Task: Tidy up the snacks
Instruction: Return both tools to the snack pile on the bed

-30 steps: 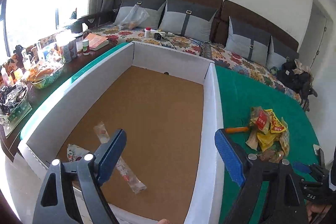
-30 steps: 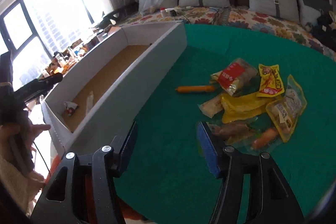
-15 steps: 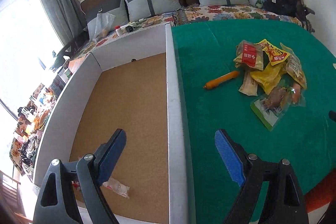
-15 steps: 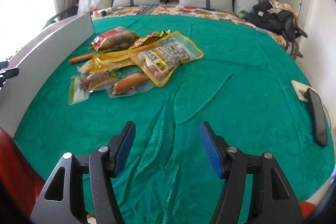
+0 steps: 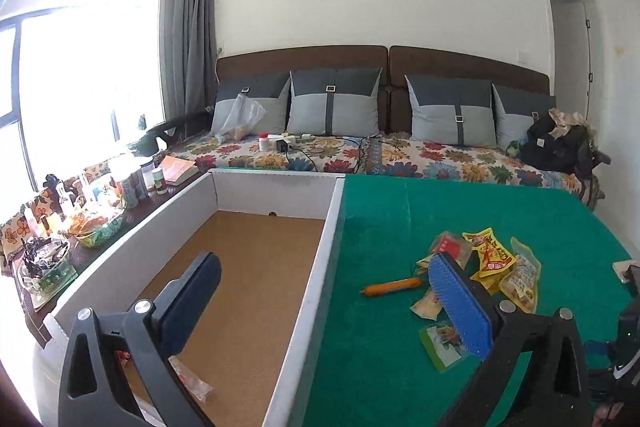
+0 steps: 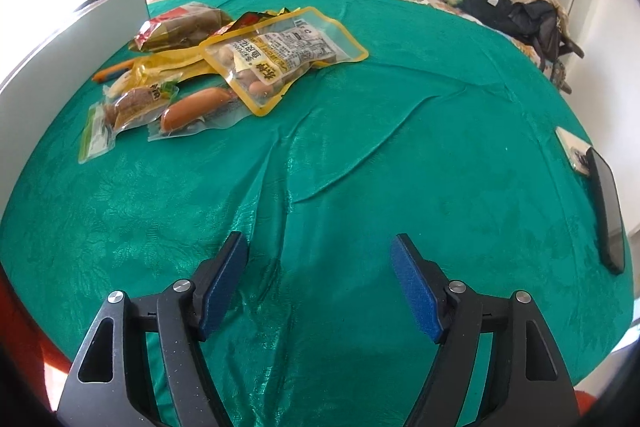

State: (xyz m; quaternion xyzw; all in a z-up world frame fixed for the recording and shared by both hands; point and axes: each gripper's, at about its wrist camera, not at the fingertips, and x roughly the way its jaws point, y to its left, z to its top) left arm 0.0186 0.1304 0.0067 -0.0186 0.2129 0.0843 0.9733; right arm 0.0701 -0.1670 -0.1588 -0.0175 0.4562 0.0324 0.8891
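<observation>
You have one green tablecloth (image 6: 360,155), one white box (image 5: 316,267) at its left edge, one pile of roughly seven snack packs (image 6: 224,59) beside the box wall, one clear wrapper (image 5: 192,383) inside it; your left gripper (image 5: 324,303) and right gripper (image 6: 316,287) both gape apart, holding nothing

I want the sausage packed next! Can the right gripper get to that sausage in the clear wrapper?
Probably yes. The right gripper has its jaws open and empty, and only bare green cloth lies between it and the wrapped sausage, which sits at the pile's near edge with nothing on top.
</observation>
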